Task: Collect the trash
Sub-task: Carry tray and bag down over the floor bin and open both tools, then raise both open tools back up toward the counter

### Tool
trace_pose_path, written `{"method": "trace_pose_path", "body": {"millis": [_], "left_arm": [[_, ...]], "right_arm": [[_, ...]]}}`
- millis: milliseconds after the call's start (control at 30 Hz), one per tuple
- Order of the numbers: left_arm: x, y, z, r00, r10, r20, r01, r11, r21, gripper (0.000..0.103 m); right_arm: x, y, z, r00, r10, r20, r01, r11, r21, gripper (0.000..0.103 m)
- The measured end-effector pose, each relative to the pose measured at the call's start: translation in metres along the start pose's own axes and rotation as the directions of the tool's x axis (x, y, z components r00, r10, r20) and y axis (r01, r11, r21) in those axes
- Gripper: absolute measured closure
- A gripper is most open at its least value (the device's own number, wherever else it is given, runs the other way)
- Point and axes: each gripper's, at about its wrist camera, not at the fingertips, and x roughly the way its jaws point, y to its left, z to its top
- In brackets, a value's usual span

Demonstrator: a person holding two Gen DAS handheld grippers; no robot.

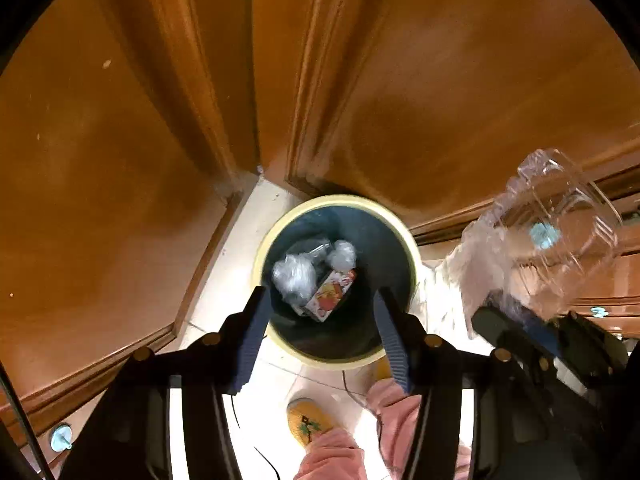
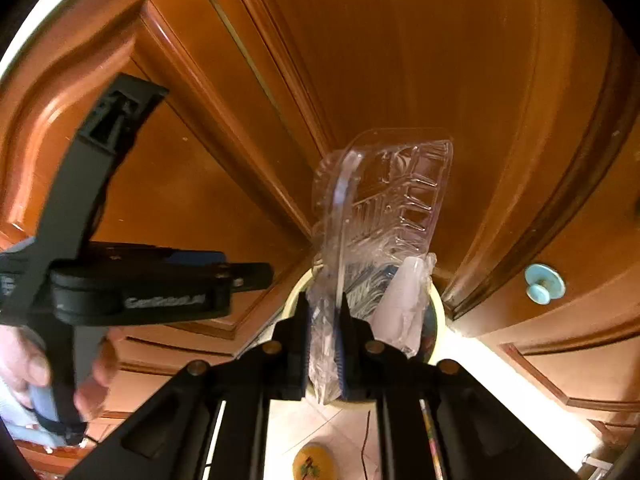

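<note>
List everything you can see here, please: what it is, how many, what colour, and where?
Round waste bin: one, yellow rim, dark inside, on the pale floor by the doors.
Crumpled clear plastic wads: at least two, inside the bin.
Printed red-and-white carton: one, inside the bin.
Clear plastic clamshell container: one, transparent, clamped in the right gripper.
Wooden cabinet doors: several, orange-brown, all around.
Door knob: pale blue, on a door, right.
Slipper: yellow, on the floor.
Left gripper: black, open above the bin.
Right gripper: black, shut.

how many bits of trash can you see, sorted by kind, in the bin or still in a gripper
Crumpled clear plastic wads in the bin: 2
Printed carton in the bin: 1
Clear plastic clamshell container, clamped in the right gripper: 1
Total: 4
</note>
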Motion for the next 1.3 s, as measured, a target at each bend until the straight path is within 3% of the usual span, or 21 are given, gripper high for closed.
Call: {"method": "trace_pose_path", "body": {"millis": [133, 267, 367, 500, 733, 1033, 1200, 1300], "left_arm": [[-0.010, 0.010, -0.008, 1.000, 0.011, 0.004, -0.011, 1.000, -0.017, 0.051], [-0.022, 0.016, -0.016, 1.000, 0.026, 0.013, -0.025, 0.999, -0.021, 0.051], [-0.034, 0.020, -0.023, 0.999, 0.036, 0.034, -0.035, 0.999, -0.035, 0.051], [-0.041, 0.025, -0.026, 0.998, 0.040, 0.049, -0.037, 0.998, -0.059, 0.051], [-0.060, 0.023, -0.030, 0.997, 0.043, 0.070, -0.037, 0.996, -0.075, 0.051], [-0.134, 0.006, -0.043, 0.996, 0.023, 0.083, -0.017, 0.997, -0.077, 0.050], [-0.207, -0.012, -0.048, 0.994, -0.016, 0.107, 0.023, 0.998, -0.063, 0.037], [-0.252, -0.027, -0.052, 0.991, -0.049, 0.126, 0.053, 0.998, -0.035, 0.034]], "right_arm": [[0.013, 0.002, -0.002, 1.000, -0.013, -0.007, 0.013, 1.000, -0.023, 0.092], [0.025, 0.009, 0.002, 0.997, -0.019, -0.072, 0.016, 0.999, -0.038, 0.091], [0.032, 0.011, 0.001, 0.992, -0.017, -0.125, 0.015, 1.000, -0.020, 0.084], [0.033, 0.018, 0.000, 0.990, -0.036, -0.136, 0.031, 0.999, -0.039, 0.074], [0.022, 0.019, 0.002, 0.986, -0.054, -0.157, 0.050, 0.998, -0.029, 0.072], [-0.051, 0.027, 0.006, 0.981, -0.043, -0.189, 0.046, 0.999, 0.011, 0.072], [-0.122, 0.044, 0.024, 0.981, -0.015, -0.193, 0.022, 0.999, 0.035, 0.072], [-0.173, 0.061, 0.040, 0.984, -0.008, -0.176, 0.012, 1.000, 0.019, 0.072]]}}
